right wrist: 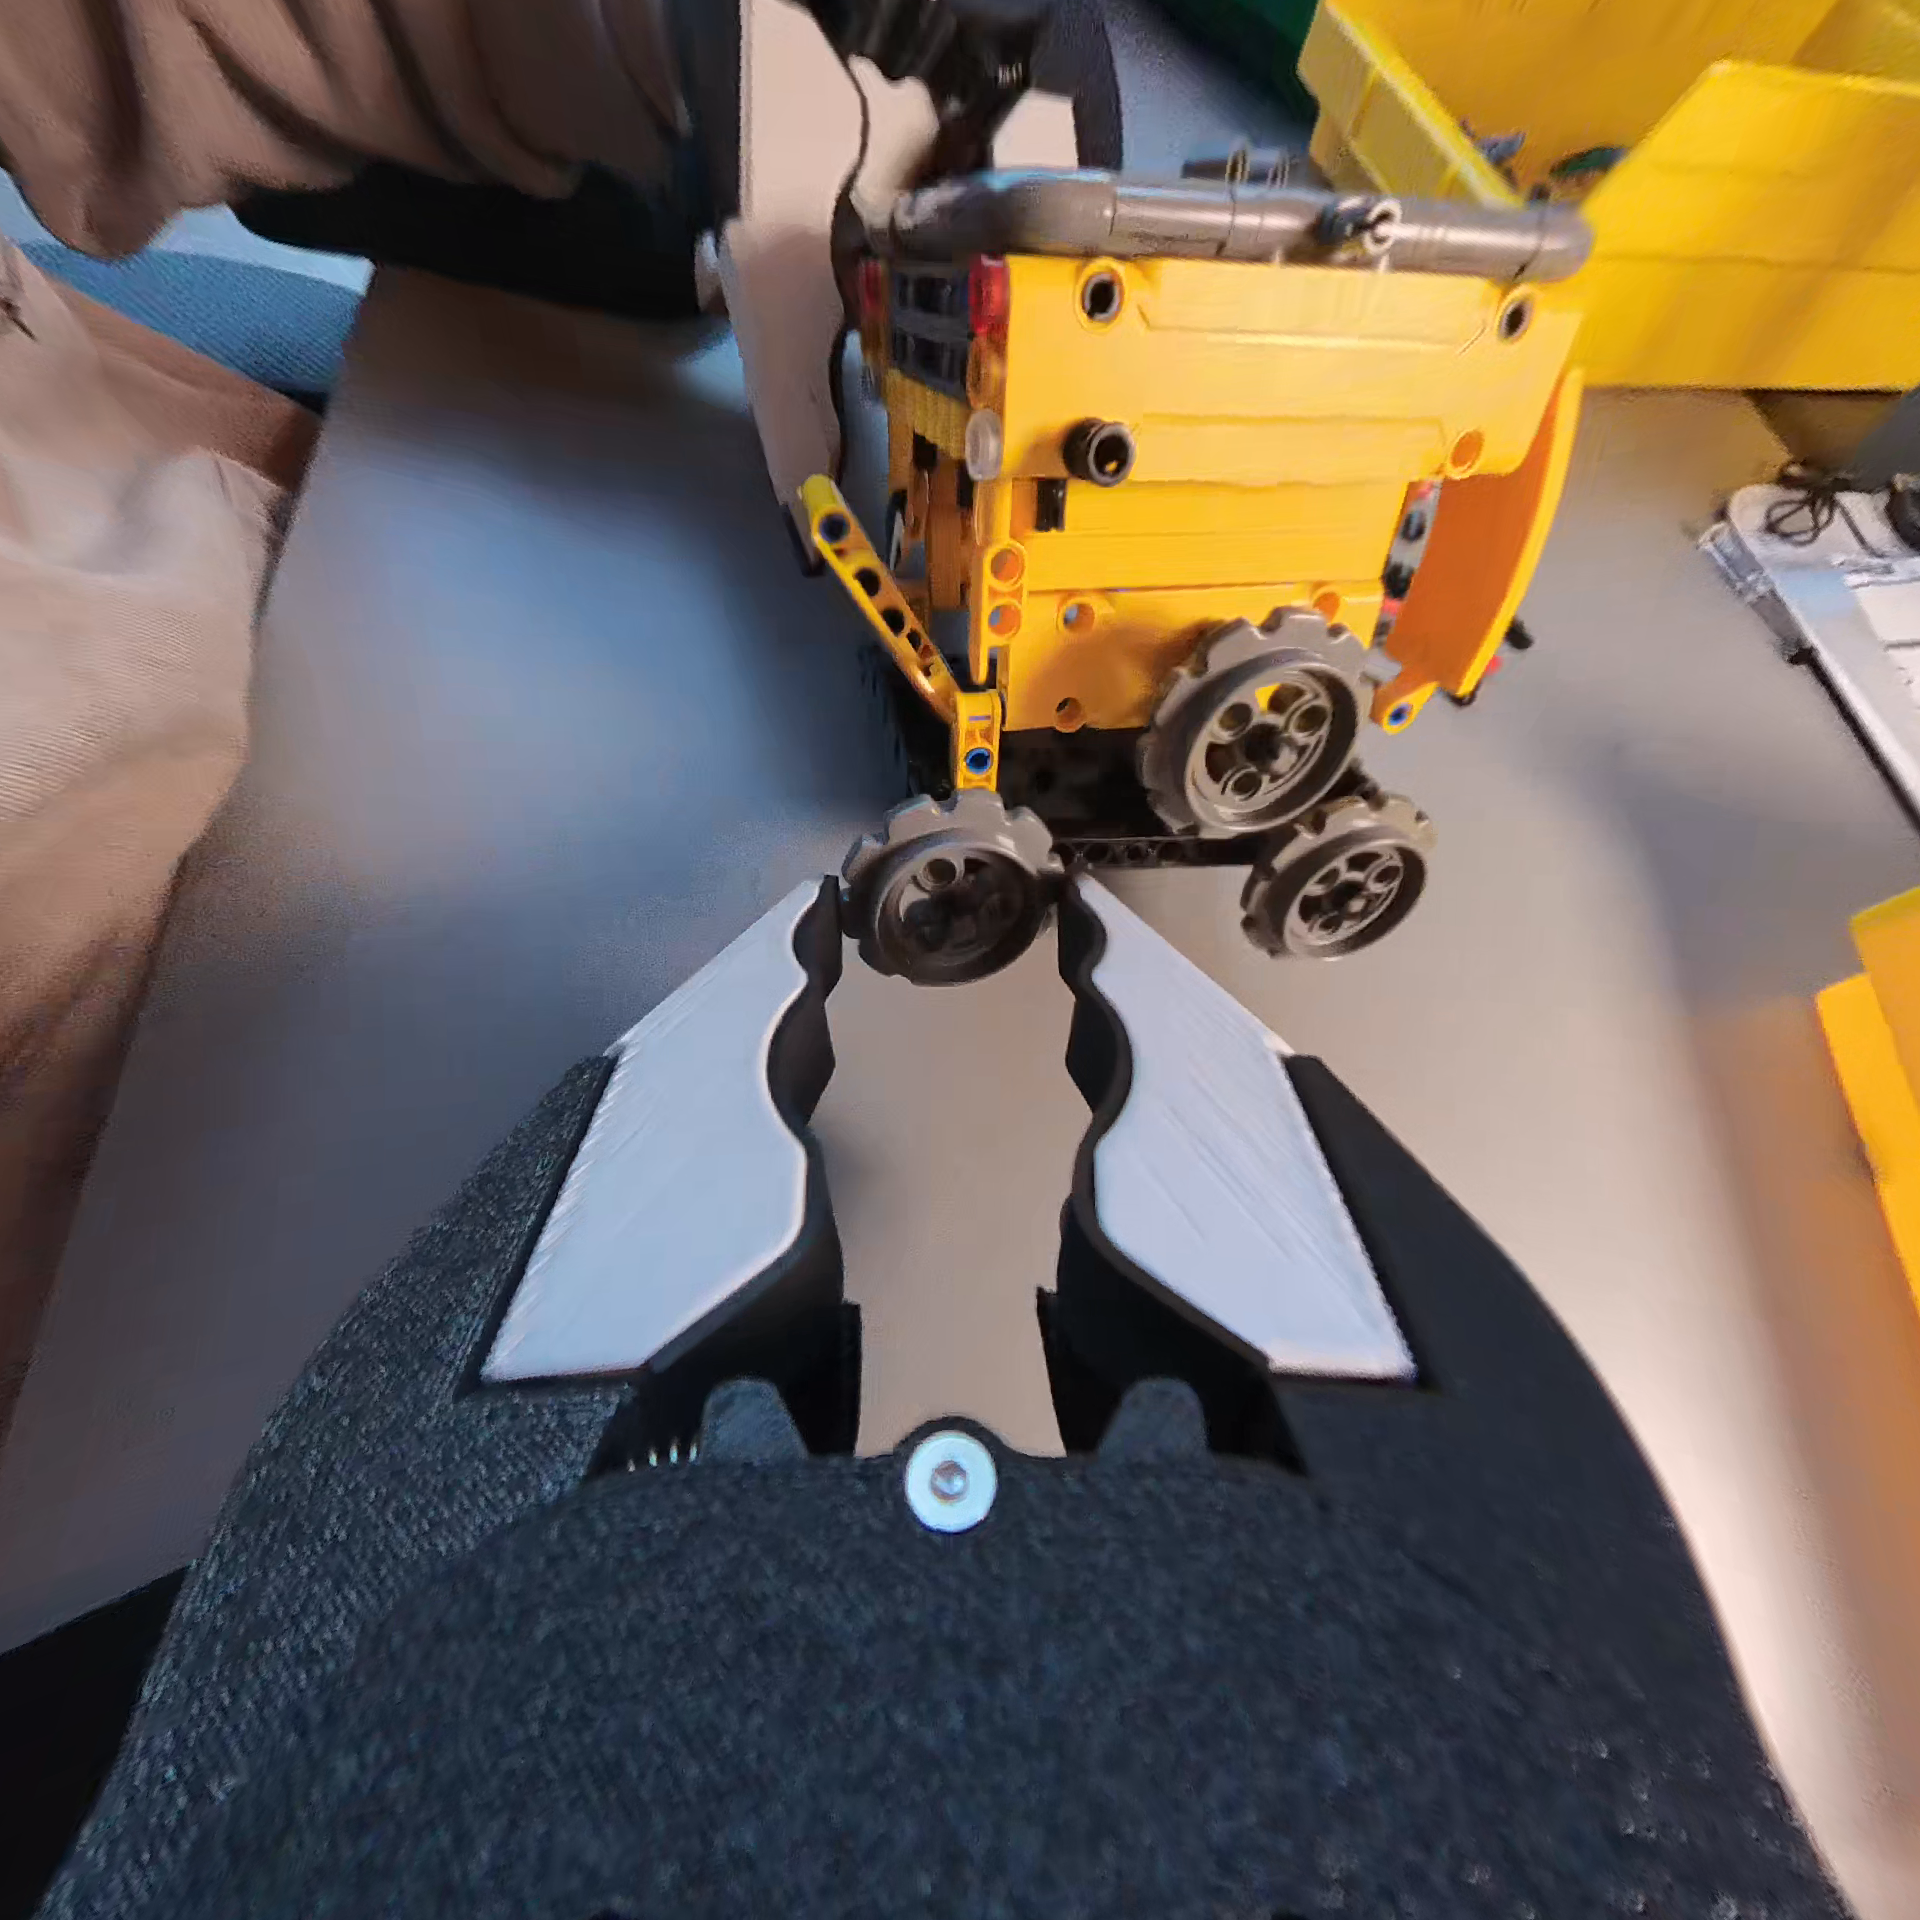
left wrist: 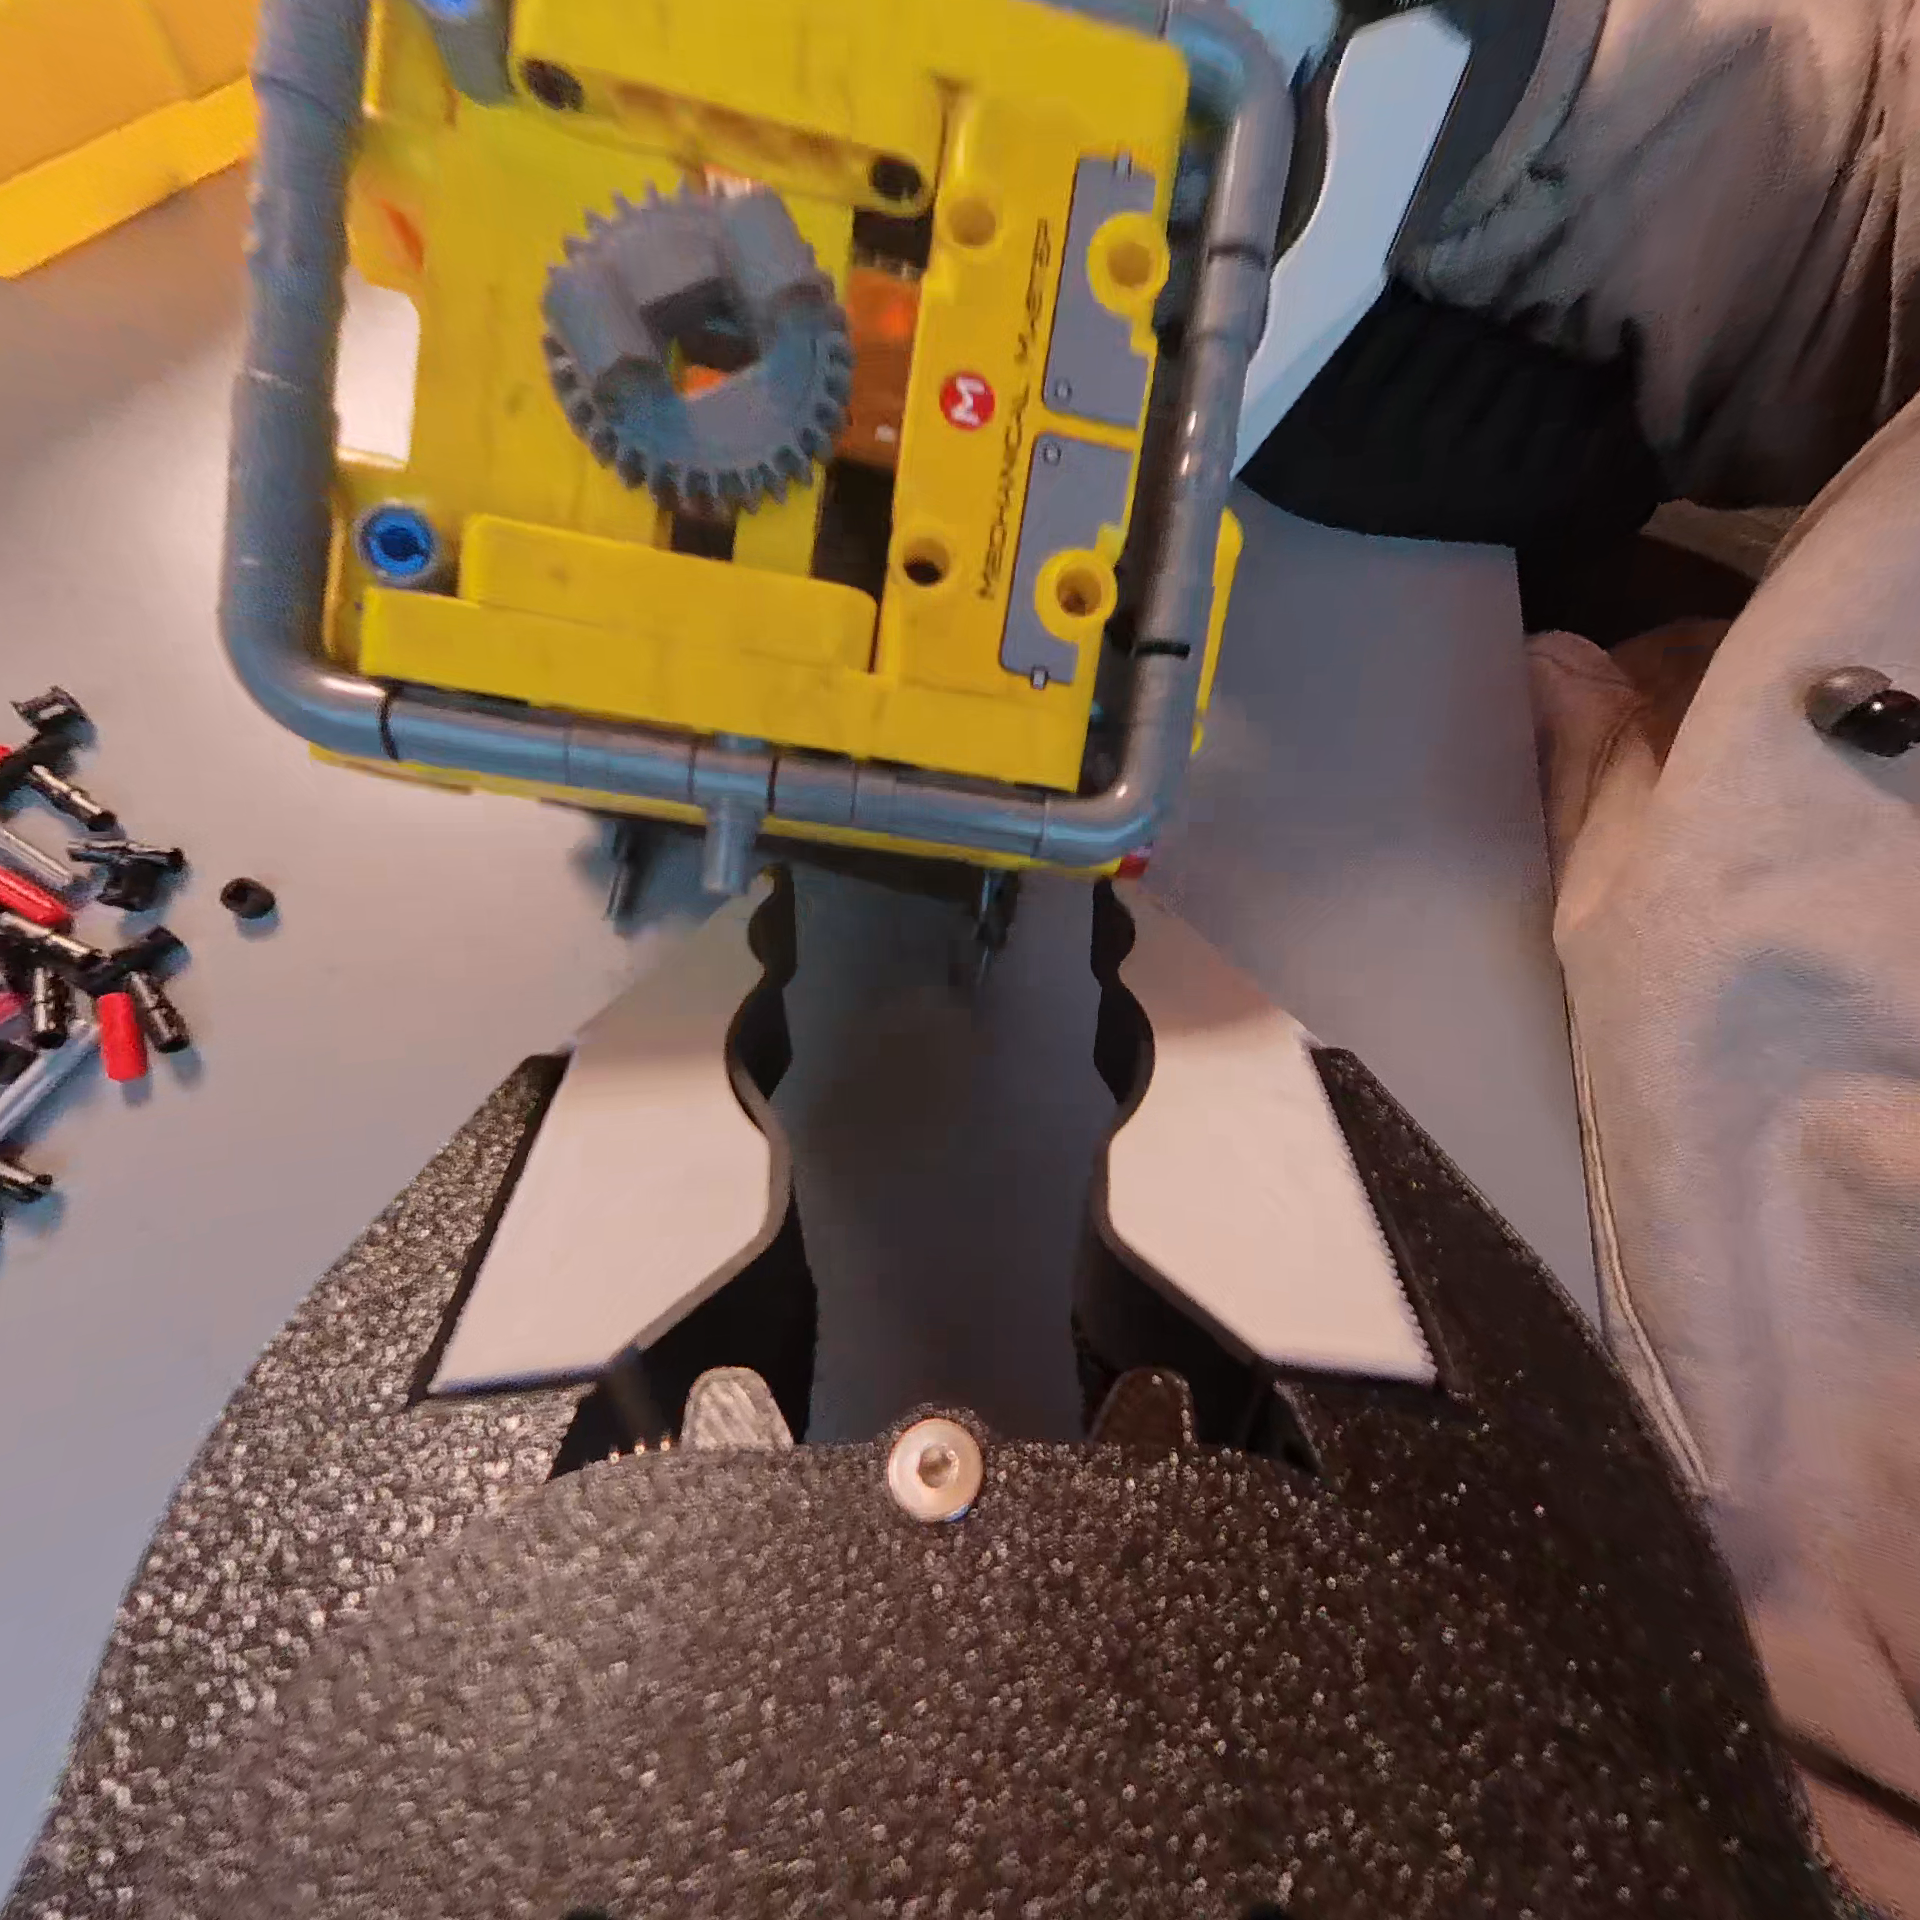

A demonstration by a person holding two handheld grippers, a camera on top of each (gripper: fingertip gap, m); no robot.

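the left hand-held gripper (left wrist: 935, 904) is gaping open at frame centre, its tips just under the yellow block model (left wrist: 727, 416) with a grey gear (left wrist: 696, 353). small black and red pins (left wrist: 83, 935) are lying at left on the table (left wrist: 364, 1039). the right hand-held gripper (right wrist: 945, 914) is standing open around a grey wheel (right wrist: 945, 904) of the model (right wrist: 1247, 468), mid-frame; whether it is touching, i cannot tell.

The yellow brick-built model (left wrist: 727, 416) carries raised lettering along a yellow panel (left wrist: 1023, 416) on its right side, in the left wrist view. Beside that lettering sits a small round red badge (left wrist: 967, 401) with a white mark. At the far right of the bench, a blurred printed sheet (right wrist: 1870, 623) is unreadable.
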